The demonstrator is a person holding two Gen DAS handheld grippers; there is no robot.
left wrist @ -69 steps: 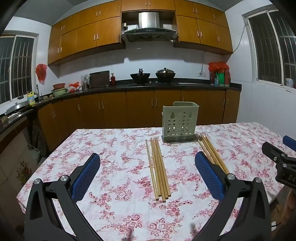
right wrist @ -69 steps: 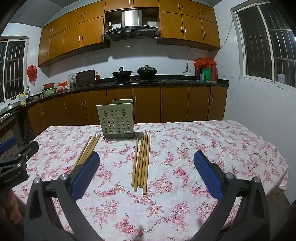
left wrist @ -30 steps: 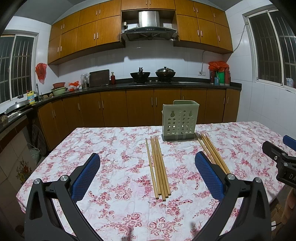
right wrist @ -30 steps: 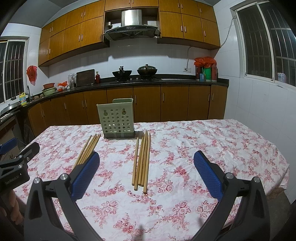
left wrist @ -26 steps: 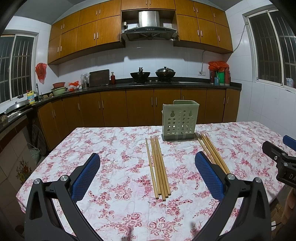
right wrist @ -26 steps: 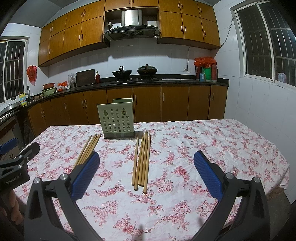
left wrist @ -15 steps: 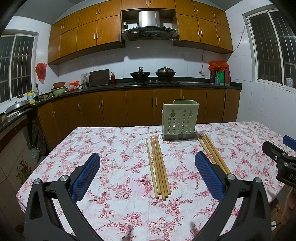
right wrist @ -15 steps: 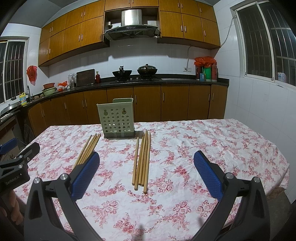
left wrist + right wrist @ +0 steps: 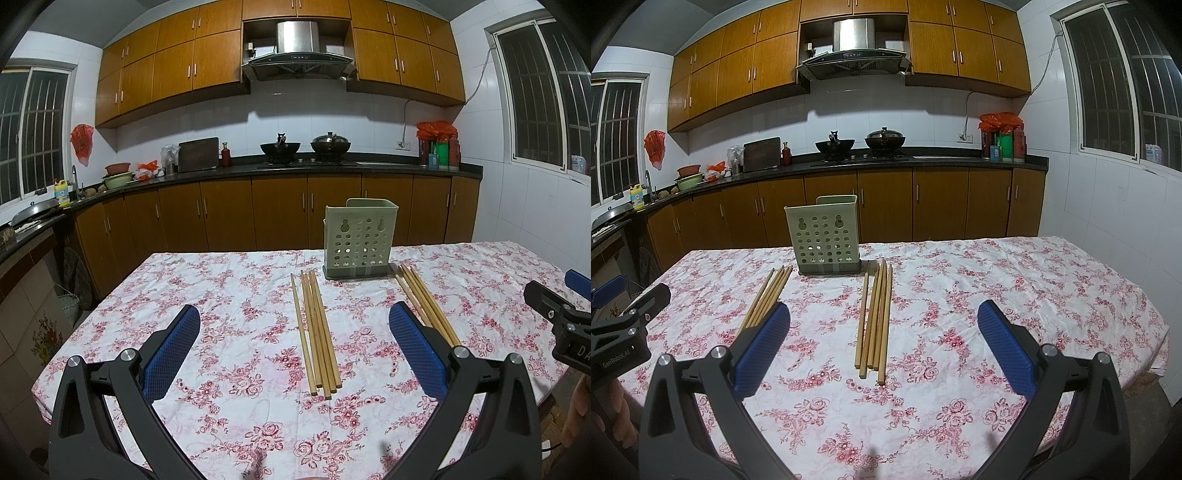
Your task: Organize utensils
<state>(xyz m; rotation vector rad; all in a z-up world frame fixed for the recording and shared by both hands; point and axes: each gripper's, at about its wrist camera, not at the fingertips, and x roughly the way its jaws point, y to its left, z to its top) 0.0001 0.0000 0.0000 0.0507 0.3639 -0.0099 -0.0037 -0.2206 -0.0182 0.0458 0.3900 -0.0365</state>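
Observation:
A pale green perforated utensil holder (image 9: 358,239) stands upright at the table's far side; it also shows in the right wrist view (image 9: 826,236). Two bundles of wooden chopsticks lie flat on the floral tablecloth. The left bundle (image 9: 317,330) lies ahead of my left gripper (image 9: 295,349), which is open and empty above the table. The right bundle (image 9: 874,317) lies ahead of my right gripper (image 9: 884,345), also open and empty. The right bundle also shows in the left wrist view (image 9: 424,302), and the left bundle in the right wrist view (image 9: 768,295).
The table (image 9: 221,295) carries a pink floral cloth. Kitchen counters with wooden cabinets (image 9: 280,214) run behind it, with pots on the stove (image 9: 306,147). The other gripper shows at the right edge of the left wrist view (image 9: 561,317) and at the left edge of the right wrist view (image 9: 624,325).
Both grippers have risen or tilted very slightly; the scene sits a touch lower in view. Nothing on the table has moved.

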